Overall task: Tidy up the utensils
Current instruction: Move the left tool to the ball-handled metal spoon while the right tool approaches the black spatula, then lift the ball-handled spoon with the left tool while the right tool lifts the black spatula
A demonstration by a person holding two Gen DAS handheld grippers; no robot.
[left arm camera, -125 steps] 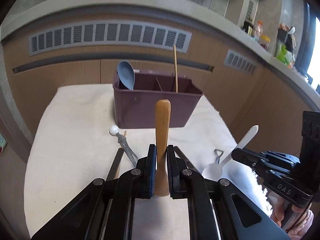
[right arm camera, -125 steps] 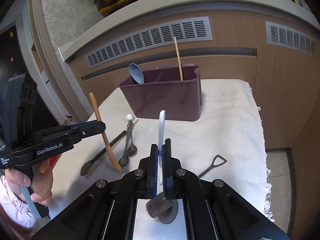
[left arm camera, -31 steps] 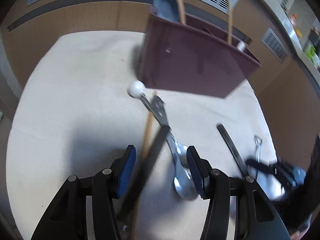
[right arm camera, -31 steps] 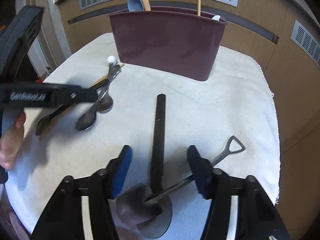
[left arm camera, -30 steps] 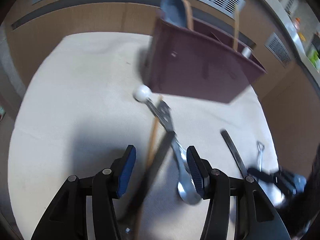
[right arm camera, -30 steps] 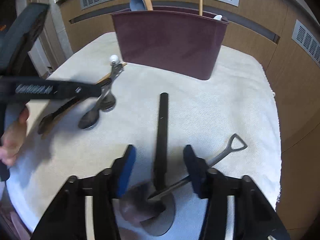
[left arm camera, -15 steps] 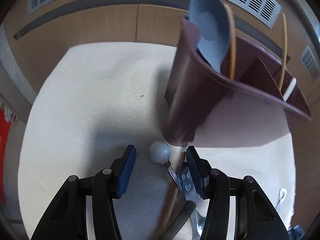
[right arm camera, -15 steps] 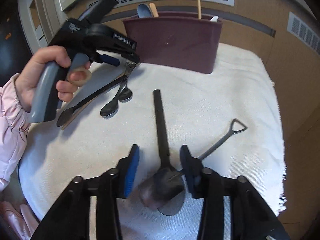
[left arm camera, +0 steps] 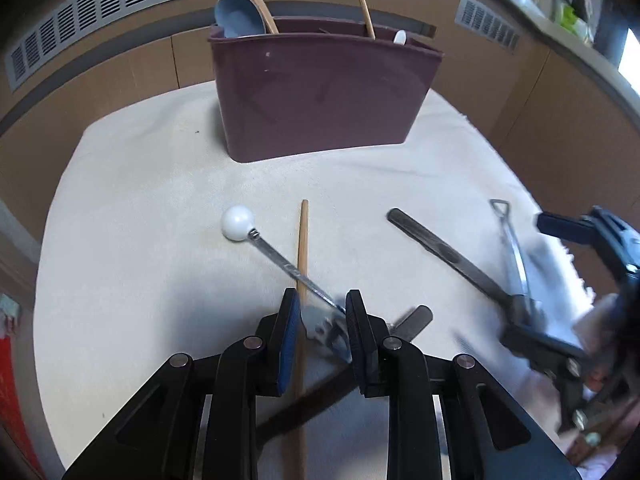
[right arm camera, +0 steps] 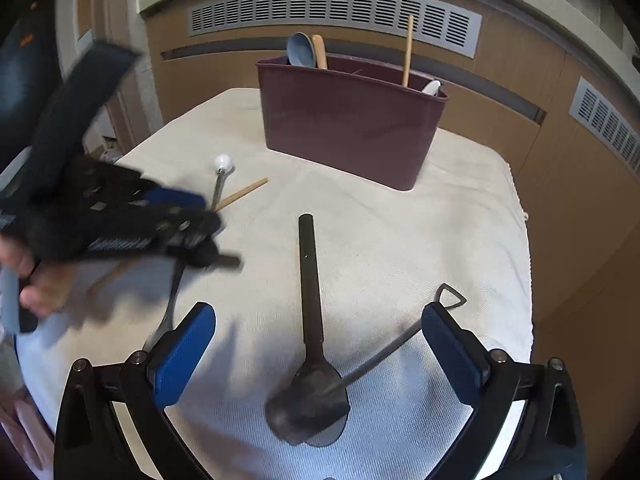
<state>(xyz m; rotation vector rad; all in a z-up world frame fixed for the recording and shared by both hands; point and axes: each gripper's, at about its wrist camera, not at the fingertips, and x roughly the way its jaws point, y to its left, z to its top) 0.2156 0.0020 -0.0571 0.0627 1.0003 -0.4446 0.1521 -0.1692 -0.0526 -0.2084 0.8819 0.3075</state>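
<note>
Cloth-covered tabletop w/ maroon caddy standing at 12. Left gripper closing round ball-end spoon & wooden chopstick at 6, pads not yet pressing. Right gripper opening wide, straddling black spoon, not touching.

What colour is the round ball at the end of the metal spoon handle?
White. The ball shows best in the left wrist view, lying on the cloth.

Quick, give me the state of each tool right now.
Left tool: closing around the wooden chopstick and ball-ended metal spoon; grip not yet clear.
Right tool: opening wide over the black spoon, holding nothing.
</note>
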